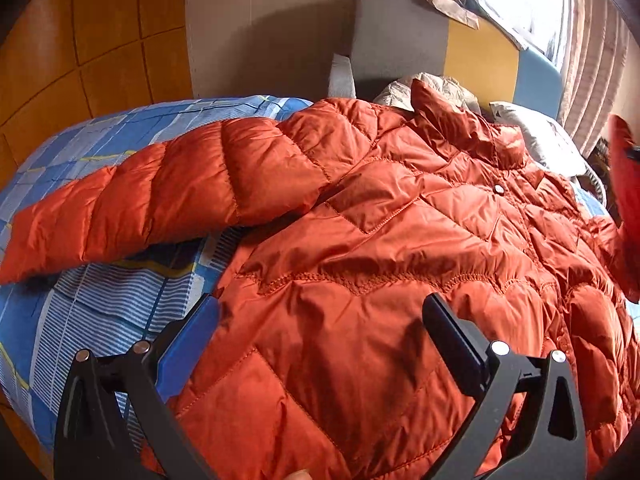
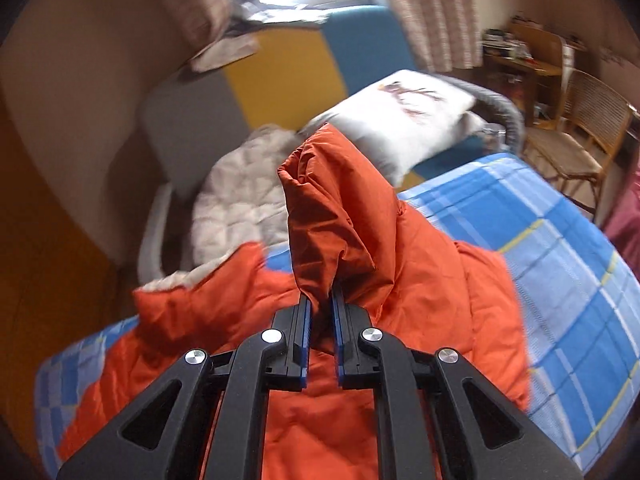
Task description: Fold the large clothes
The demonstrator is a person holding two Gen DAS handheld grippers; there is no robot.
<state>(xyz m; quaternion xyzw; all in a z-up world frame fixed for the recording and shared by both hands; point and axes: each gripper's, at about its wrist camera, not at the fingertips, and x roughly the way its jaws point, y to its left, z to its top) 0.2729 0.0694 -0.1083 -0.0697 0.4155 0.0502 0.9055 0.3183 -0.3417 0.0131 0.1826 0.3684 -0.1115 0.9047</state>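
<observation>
An orange quilted down jacket (image 1: 400, 220) lies front up on the bed, snap buttons fastened, one sleeve (image 1: 140, 204) stretched out to the left. My left gripper (image 1: 324, 308) hovers open just over the jacket's lower body, with nothing between its fingers. In the right wrist view my right gripper (image 2: 320, 298) is shut on a bunched fold of the jacket's other sleeve (image 2: 336, 208), which stands lifted above the rest of the jacket (image 2: 440, 312). That raised orange cloth also shows blurred at the right edge of the left wrist view.
The bed carries a blue checked sheet (image 1: 100, 312) (image 2: 560, 264). A pale grey quilted garment (image 2: 236, 200) and a white pillow (image 2: 416, 112) lie by the grey, yellow and blue headboard (image 2: 288, 76). A wooden chair (image 2: 580, 132) and desk stand right of the bed.
</observation>
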